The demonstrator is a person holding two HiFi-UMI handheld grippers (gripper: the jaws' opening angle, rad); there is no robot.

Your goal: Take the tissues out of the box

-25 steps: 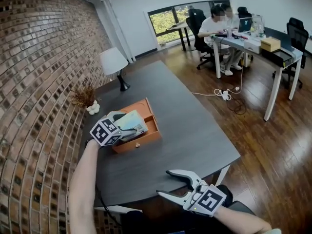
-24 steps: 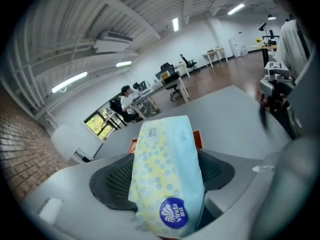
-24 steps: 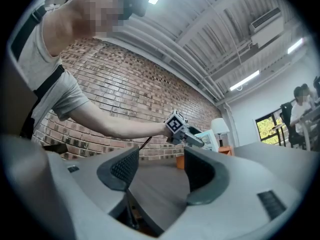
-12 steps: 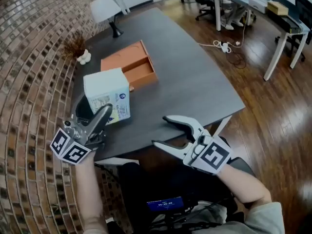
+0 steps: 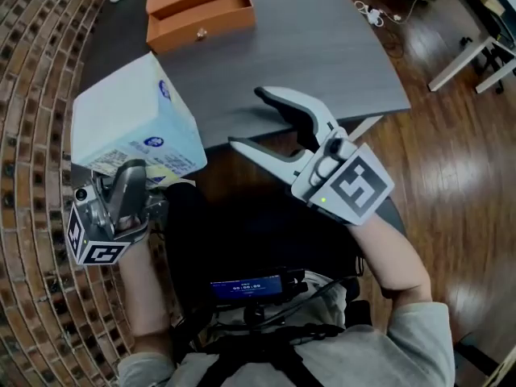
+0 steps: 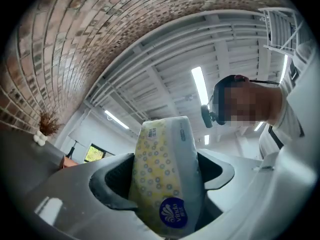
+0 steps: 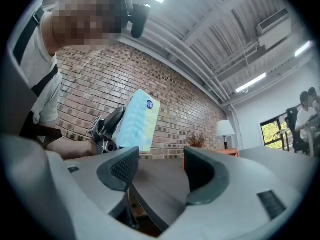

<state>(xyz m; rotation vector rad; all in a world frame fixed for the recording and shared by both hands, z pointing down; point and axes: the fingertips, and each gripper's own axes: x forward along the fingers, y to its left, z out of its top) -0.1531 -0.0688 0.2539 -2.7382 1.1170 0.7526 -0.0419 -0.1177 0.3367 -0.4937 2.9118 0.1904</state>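
A light-blue pack of tissues hangs in the air off the table's near left corner, with my left gripper shut on its lower end. In the left gripper view the pack, yellow-dotted with a blue round label, fills the gap between both jaws. The orange box lies open on the dark table at the far side. My right gripper is held above the table's near edge, to the right of the pack, open with nothing between its fingers. From the right gripper view the pack shows to the left, ahead of the jaws.
A brick wall runs along the left. Wooden floor lies to the right of the table, with a white desk leg and cables farther off. A white lamp stands at the table's far end. The person's lap is below both grippers.
The left gripper has carried the tissue pack out of the orange box and back past the table's near edge. The right gripper has risen. The head view has tipped further down.
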